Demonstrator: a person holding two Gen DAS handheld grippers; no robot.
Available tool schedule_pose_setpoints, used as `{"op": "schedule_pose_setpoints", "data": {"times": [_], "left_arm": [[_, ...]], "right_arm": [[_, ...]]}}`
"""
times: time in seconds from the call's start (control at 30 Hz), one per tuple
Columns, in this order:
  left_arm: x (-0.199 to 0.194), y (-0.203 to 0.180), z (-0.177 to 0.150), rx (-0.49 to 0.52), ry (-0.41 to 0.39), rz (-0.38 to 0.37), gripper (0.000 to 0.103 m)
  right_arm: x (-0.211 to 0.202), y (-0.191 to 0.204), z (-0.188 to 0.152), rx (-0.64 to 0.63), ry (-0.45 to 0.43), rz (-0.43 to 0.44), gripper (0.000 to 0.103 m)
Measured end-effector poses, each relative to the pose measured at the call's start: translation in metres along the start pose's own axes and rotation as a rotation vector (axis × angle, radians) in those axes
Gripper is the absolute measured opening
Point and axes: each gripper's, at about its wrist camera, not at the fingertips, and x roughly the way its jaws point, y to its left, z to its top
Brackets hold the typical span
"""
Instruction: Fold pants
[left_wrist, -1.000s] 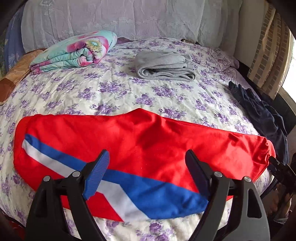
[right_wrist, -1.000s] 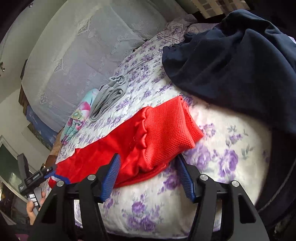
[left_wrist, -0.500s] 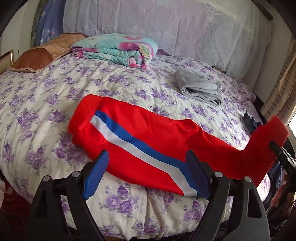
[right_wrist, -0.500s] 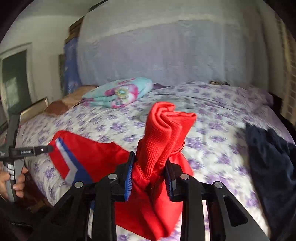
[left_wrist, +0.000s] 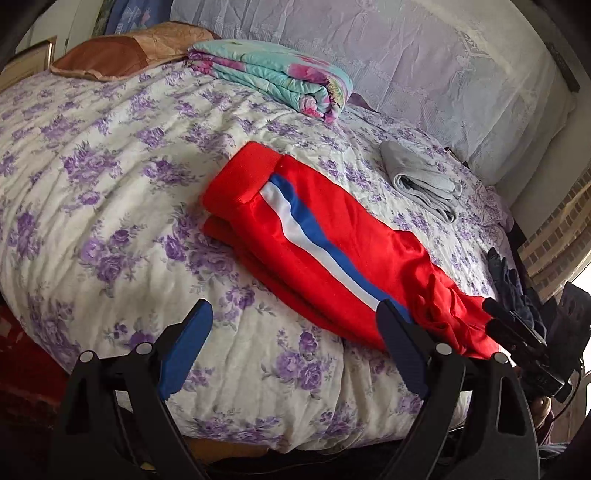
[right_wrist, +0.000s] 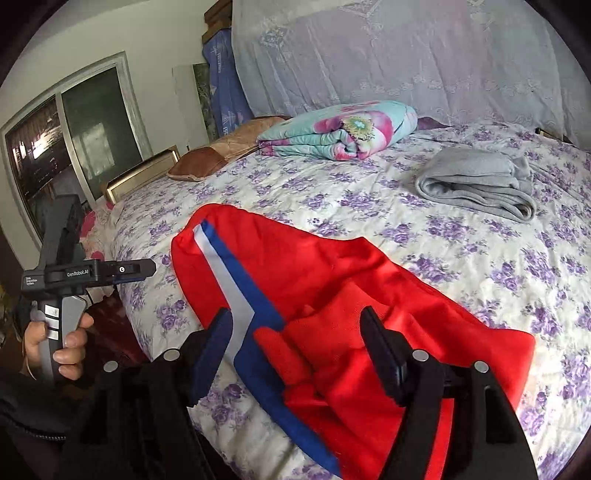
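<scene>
Since half a second ago, the ribbed cuff has been released from the right gripper (right_wrist: 295, 350), whose fingers are now spread, and laid back over the garment. The red satin pants with a white and blue side stripe (left_wrist: 317, 236) are seen lying across the middle of the purple-flowered quilted bed (left_wrist: 110, 206), partly doubled over. The left gripper (left_wrist: 291, 350) is held at the lower frame edge with fingers spread, nothing between them. A folded grey garment (right_wrist: 476, 182) and a folded turquoise floral blanket (right_wrist: 340, 131) are seen further back.
</scene>
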Motion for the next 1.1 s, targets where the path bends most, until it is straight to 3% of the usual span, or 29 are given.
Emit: {"op": "schedule_pose_setpoints", "data": {"times": [0.1,0.17,0.23,0.33,0.4,0.43,0.47,0.5,0.57,0.7,0.8,0.9,1.0,1.03,1.07,1.1], "left_arm": [[0.029,0.001,0.003,-0.051,0.043,-0.032,0.087],[0.045,0.002,0.009,-0.12,0.057,-0.051,0.088],[0.056,-0.002,0.021,-0.132,0.035,-0.096,0.09],[0.075,0.009,0.036,-0.229,0.007,-0.136,0.091],[0.082,0.016,0.044,-0.288,-0.017,-0.152,0.085],[0.084,0.019,0.047,-0.312,-0.027,-0.163,0.063],[0.087,0.022,0.05,-0.327,-0.027,-0.181,0.032],[0.09,0.024,0.051,-0.339,-0.02,-0.197,0.018],[0.088,0.024,0.049,-0.341,-0.037,-0.206,0.014],[0.069,-0.005,0.048,-0.207,-0.107,-0.158,0.012],[0.045,-0.049,0.047,-0.04,-0.156,-0.139,0.011],[0.017,-0.122,0.036,0.203,-0.184,-0.145,0.011],[0.012,-0.21,0.004,0.506,-0.109,-0.131,0.013],[0.021,-0.233,-0.012,0.582,-0.052,-0.133,0.026],[0.035,-0.252,-0.029,0.651,0.031,-0.141,0.062],[0.049,-0.265,-0.046,0.703,0.095,-0.142,0.078]], "right_arm": [[0.02,-0.023,-0.013,0.116,0.096,0.002,0.072],[0.019,-0.027,-0.023,0.151,0.088,0.02,0.072],[0.01,-0.022,-0.029,0.14,0.054,0.032,0.072],[-0.005,-0.016,-0.031,0.108,0.015,0.016,0.072],[-0.014,-0.016,-0.032,0.097,-0.003,-0.005,0.072],[-0.018,-0.017,-0.033,0.098,-0.011,-0.015,0.072],[-0.022,-0.02,-0.034,0.103,-0.019,-0.022,0.072],[-0.027,-0.024,-0.035,0.115,-0.028,-0.028,0.072],[-0.036,-0.034,-0.038,0.148,-0.046,-0.04,0.072],[-0.057,-0.056,-0.05,0.211,-0.085,-0.084,0.072],[-0.074,-0.076,-0.06,0.269,-0.118,-0.124,0.072],[-0.095,-0.095,-0.069,0.308,-0.162,-0.18,0.072],[-0.118,-0.115,-0.074,0.346,-0.213,-0.23,0.072],[-0.125,-0.12,-0.076,0.36,-0.226,-0.243,0.072],[-0.131,-0.126,-0.078,0.378,-0.24,-0.254,0.072],[-0.136,-0.131,-0.081,0.394,-0.253,-0.26,0.072]]}}
